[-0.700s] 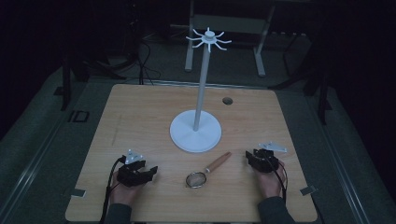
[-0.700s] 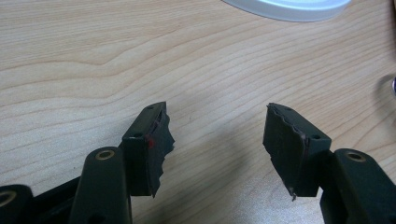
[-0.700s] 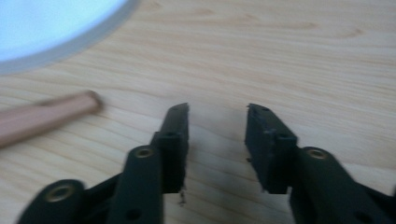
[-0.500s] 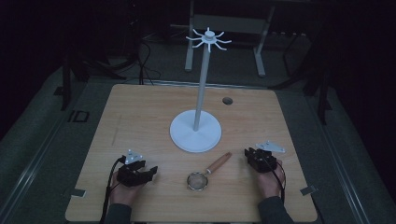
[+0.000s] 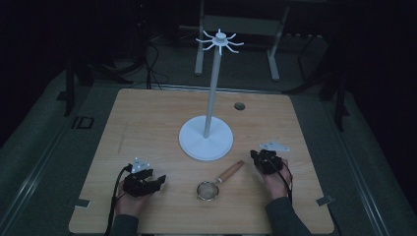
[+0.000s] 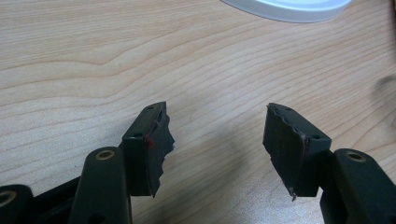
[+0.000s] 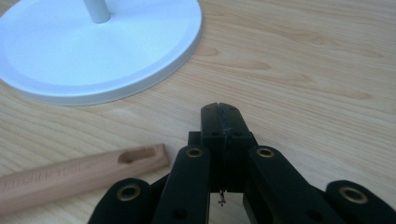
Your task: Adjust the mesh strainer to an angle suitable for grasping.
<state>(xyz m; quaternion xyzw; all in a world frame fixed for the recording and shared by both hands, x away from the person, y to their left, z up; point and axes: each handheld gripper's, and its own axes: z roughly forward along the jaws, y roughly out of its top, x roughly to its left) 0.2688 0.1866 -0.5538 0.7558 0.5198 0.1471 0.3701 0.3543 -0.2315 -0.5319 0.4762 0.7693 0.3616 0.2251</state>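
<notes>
We see a wooden table (image 5: 147,123) with a tall white stand (image 5: 206,140) in the middle. The stand has a round flat base, a thin pole, and little hooks at the top that stick out like spider legs.

Near our edge of the table lies a small strainer (image 5: 216,182) with a wooden handle. Its round mesh cup is close to us, and the handle points up and to the right, toward the stand's base. It sits between the two grippers and touches neither one.

The left gripper (image 6: 217,140) rests low over the bare wood at the left, held in a hand (image 5: 129,204). Its two black jaws are spread wide apart, with nothing between them. The edge of the white base shows far ahead of it.

The right gripper (image 7: 223,116) is at the right, just beside the end of the strainer's handle. Its jaws are pressed tight together and hold nothing. In the right gripper view the handle end, with a long hole in it, lies to the left of the jaws, and the white base is up ahead
</notes>
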